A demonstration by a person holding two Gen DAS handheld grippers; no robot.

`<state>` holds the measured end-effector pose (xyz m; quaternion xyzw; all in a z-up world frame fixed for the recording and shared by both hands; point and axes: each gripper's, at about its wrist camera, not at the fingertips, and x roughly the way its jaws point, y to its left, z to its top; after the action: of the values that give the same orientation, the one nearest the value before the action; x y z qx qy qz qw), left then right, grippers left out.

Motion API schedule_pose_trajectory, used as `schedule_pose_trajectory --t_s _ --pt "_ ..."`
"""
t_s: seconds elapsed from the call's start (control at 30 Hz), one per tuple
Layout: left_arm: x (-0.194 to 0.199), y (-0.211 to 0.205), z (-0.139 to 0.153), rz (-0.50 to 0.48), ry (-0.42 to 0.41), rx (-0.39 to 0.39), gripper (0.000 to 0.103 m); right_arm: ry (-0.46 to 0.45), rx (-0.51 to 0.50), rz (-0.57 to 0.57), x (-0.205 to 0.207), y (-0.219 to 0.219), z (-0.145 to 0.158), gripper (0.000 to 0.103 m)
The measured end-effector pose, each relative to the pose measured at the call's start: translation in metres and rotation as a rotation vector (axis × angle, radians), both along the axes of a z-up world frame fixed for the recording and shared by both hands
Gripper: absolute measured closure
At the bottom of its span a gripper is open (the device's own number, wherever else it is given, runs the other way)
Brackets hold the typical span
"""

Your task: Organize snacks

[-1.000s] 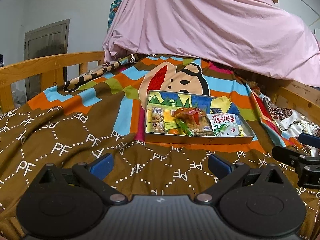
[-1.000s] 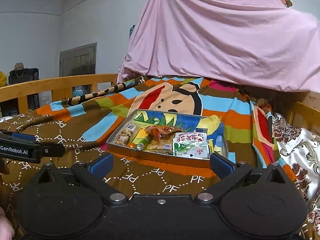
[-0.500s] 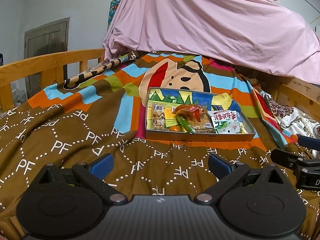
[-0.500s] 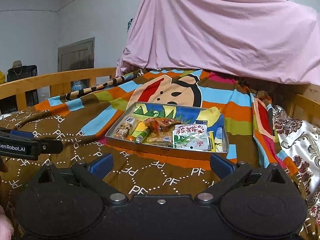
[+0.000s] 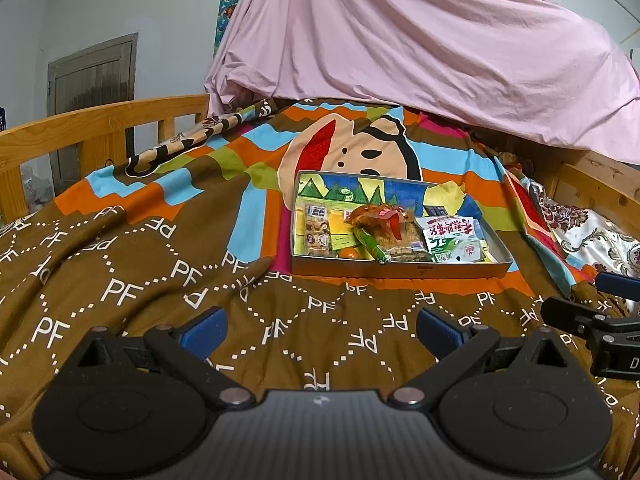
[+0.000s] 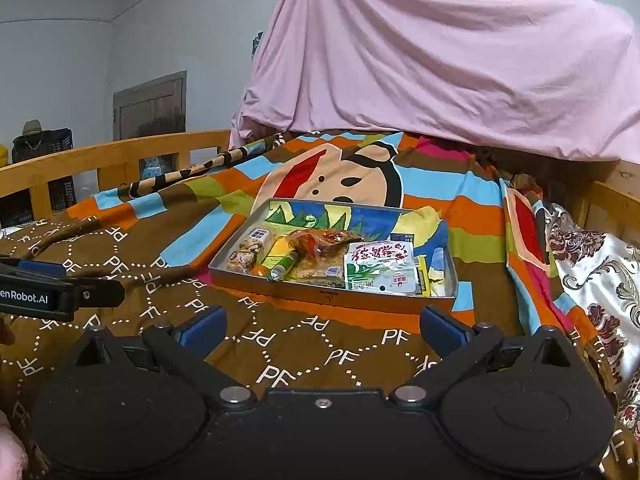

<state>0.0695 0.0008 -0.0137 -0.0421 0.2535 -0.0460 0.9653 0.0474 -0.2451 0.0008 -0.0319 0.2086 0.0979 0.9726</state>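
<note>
A home bedroom: a wooden bed rail (image 5: 100, 128) frames a patterned blanket (image 5: 160, 248), with a pink sheet (image 5: 420, 60) draped at the far end and a door (image 5: 92, 80) far left.

You can't read the red lettering on the white-and-green foil snack packet (image 6: 380, 266); it is too small. Beneath it and the crinkled orange-red wrapper (image 5: 380, 216), the packets lower in the shallow grey metal tray (image 5: 400, 270) are mostly covered, so you can't tell what they are. The draped pink sheet (image 6: 440, 60) hides whatever stands behind it. Your right gripper (image 5: 600, 304) is cut off by the left view's right edge, and your left gripper (image 6: 60, 286) by the right view's left edge.
</note>
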Motion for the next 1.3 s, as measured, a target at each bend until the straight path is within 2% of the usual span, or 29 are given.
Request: schedule_pose_trajectory --t_s 0.27,0.73,1.3 --pt "0.000 -0.001 -0.001 -0.007 0.007 0.006 0.000 0.014 0.007 -0.004 0.001 -0.001 -0.002 0.001" --pt "0.002 -0.010 -0.004 -0.022 0.056 0.069 0.000 0.089 0.025 -0.006 0.006 0.000 -0.010 0.001" --pt "0.004 -0.009 -0.005 -0.021 0.064 0.071 0.000 0.104 0.017 -0.009 0.007 0.000 -0.013 0.001"
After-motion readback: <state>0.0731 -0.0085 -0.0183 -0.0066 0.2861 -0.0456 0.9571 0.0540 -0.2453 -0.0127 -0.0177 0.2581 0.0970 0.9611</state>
